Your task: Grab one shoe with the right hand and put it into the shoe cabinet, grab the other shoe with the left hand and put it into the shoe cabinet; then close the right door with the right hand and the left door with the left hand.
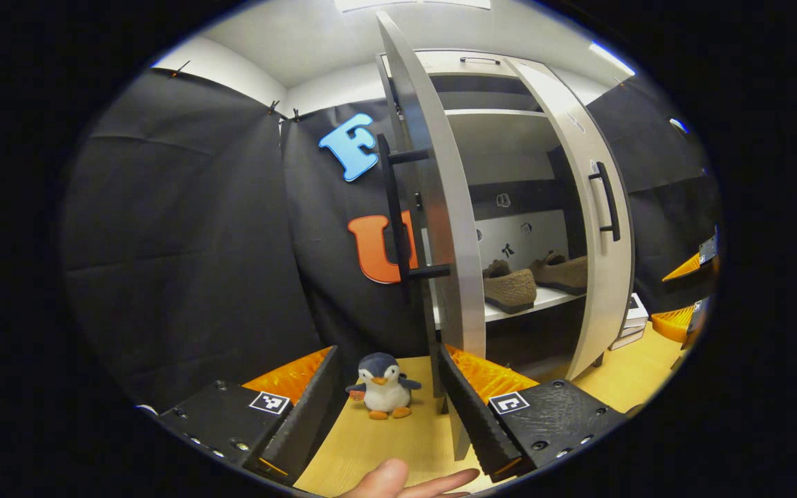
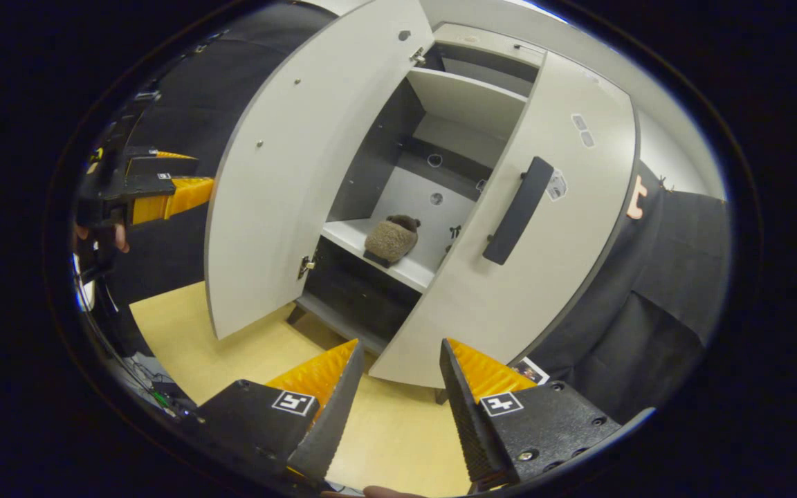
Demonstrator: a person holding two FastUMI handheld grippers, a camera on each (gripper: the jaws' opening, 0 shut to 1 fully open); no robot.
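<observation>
Left gripper view looked along the left gripper [image 1: 388, 408], whose fingers were spread with nothing between them but a toy penguin [image 1: 382, 386] sitting on the floor [image 1: 398, 443] beyond the tips. Ahead and slightly right stood the left door [image 1: 440, 207], seen nearly edge-on, its lower edge just past the right finger. Behind it, both shoes [image 1: 509, 287] [image 1: 564, 271] rested side by side on a shelf [image 1: 523, 304] inside the cabinet [image 1: 495, 138], well beyond the fingers. The right door [image 1: 596, 235] stood partly open. A fingertip [image 1: 385, 478] showed at the bottom.

Right gripper view looked along the right gripper [image 2: 398, 394], fingers also spread and holding nothing. The right door [image 2: 544, 228] lay just ahead of the tips, its handle [image 2: 517, 209] higher up. One shoe [image 2: 390, 238] sat on the shelf [image 2: 371, 249], far past the fingers. The left door [image 2: 288, 173] stood wide open, with the left gripper [image 2: 156, 190] farther off at the left.
</observation>
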